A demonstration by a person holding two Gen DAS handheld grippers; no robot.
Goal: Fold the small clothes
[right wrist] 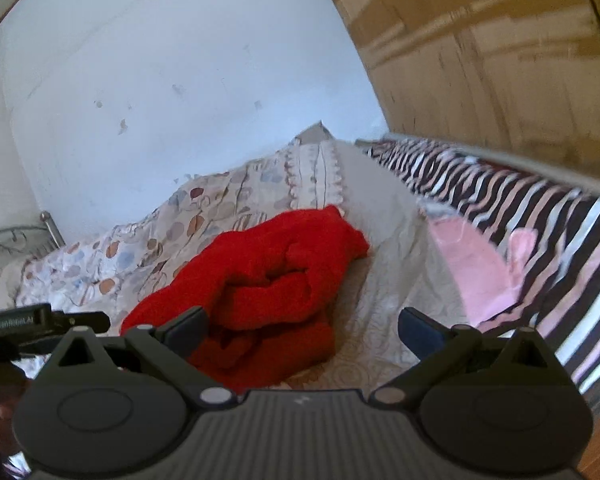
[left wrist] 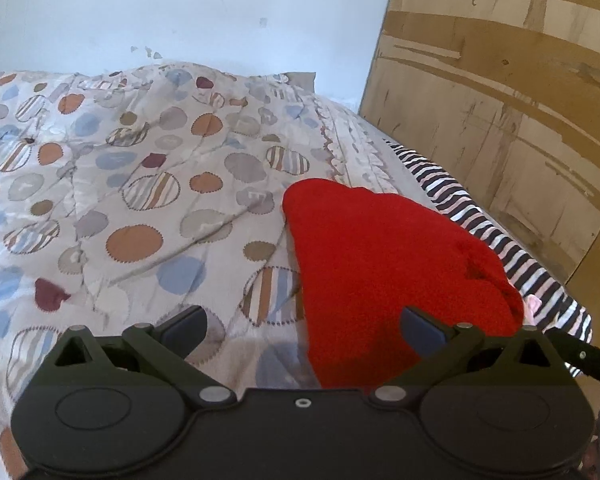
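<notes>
You have two grippers up, both spread wide with nothing between the fingers. Your left gripper [left wrist: 304,326] hangs over the bed with its right fingertip in front of the near edge of the one red garment [left wrist: 380,256]; whether it touches the cloth cannot be told. Your right gripper [right wrist: 302,330] hovers just short of the same red garment [right wrist: 268,280], which lies bunched in thick folds on the quilt [right wrist: 380,280].

One pink garment [right wrist: 472,264] lies to the right of the red one, at the quilt's edge, resting partly on the one striped sheet [right wrist: 560,216].

Beyond the clothes, the one circle-patterned quilt [left wrist: 140,168] runs back to the white wall [left wrist: 180,12]. A wooden wardrobe [left wrist: 500,100] stands along the right side, and a metal bed frame [right wrist: 48,228] shows at the far left.
</notes>
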